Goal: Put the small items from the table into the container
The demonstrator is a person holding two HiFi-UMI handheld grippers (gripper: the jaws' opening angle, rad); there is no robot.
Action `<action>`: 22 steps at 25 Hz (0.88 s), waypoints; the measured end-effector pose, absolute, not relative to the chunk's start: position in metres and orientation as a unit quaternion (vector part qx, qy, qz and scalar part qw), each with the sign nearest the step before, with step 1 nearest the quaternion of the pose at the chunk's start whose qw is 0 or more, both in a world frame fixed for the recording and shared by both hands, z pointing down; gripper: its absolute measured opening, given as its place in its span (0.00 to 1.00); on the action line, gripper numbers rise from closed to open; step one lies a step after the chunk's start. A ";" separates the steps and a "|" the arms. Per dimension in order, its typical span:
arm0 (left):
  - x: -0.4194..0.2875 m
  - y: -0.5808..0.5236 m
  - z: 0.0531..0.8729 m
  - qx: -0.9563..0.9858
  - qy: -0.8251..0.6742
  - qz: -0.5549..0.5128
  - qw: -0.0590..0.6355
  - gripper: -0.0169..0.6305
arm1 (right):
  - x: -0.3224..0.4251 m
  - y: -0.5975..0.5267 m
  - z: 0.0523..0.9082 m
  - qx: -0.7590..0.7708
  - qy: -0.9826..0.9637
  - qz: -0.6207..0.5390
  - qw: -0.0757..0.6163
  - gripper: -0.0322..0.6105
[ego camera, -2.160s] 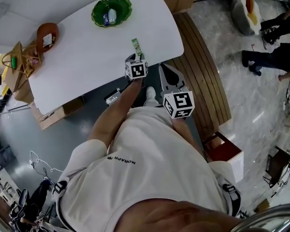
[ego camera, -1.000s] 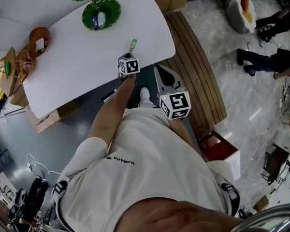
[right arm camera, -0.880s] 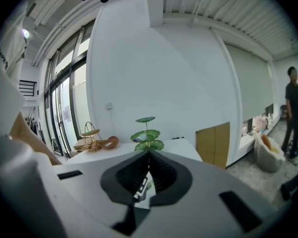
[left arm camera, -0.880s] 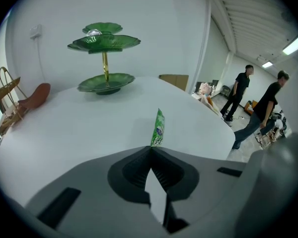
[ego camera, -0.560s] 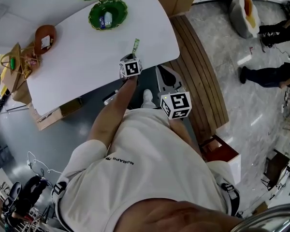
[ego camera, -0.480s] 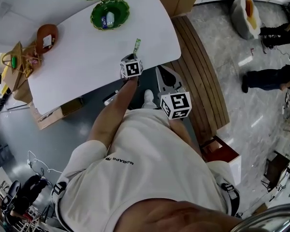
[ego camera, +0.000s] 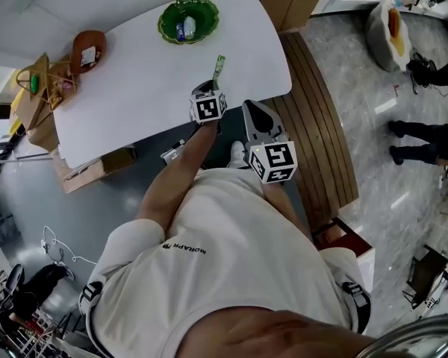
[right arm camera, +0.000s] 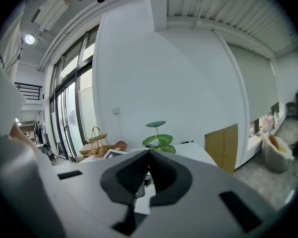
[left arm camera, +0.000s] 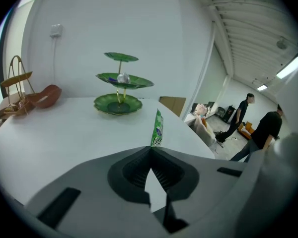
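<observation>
Green, glossy packet [left arm camera: 158, 128] stands up from the left gripper [left arm camera: 153, 148], pinched by its lower edge at the very tips of the closed jaws and pointing to twelve o'clock in the left gripper view. It is held over the white table [ego camera: 134, 88]. The tiered green dish stand [ego camera: 188, 19] sits at eleven o'clock from the packet, well apart. At four o'clock of the left gripper, the right gripper [ego camera: 248, 106] has its jaws pressed together on nothing.

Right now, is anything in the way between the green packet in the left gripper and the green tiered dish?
Nothing visible. The left gripper holds the green packet; only bare white table lies between it and the green tiered dish.
</observation>
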State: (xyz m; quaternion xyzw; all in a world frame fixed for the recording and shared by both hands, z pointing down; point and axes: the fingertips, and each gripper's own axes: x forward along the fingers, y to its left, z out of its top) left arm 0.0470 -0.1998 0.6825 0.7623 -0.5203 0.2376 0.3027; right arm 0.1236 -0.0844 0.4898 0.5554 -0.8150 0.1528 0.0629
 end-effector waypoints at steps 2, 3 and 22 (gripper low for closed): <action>0.041 -0.200 0.670 0.765 -0.523 0.223 0.302 0.04 | 0.115 -0.083 0.487 0.551 -0.818 0.150 0.060 0.06; 0.038 -0.201 0.664 0.767 -0.524 0.216 0.301 0.04 | 0.111 -0.081 0.486 0.549 -0.820 0.149 0.059 0.06; -0.005 -0.210 0.590 0.772 -0.550 0.133 0.290 0.04 | 0.081 -0.057 0.470 0.546 -0.825 0.133 0.061 0.06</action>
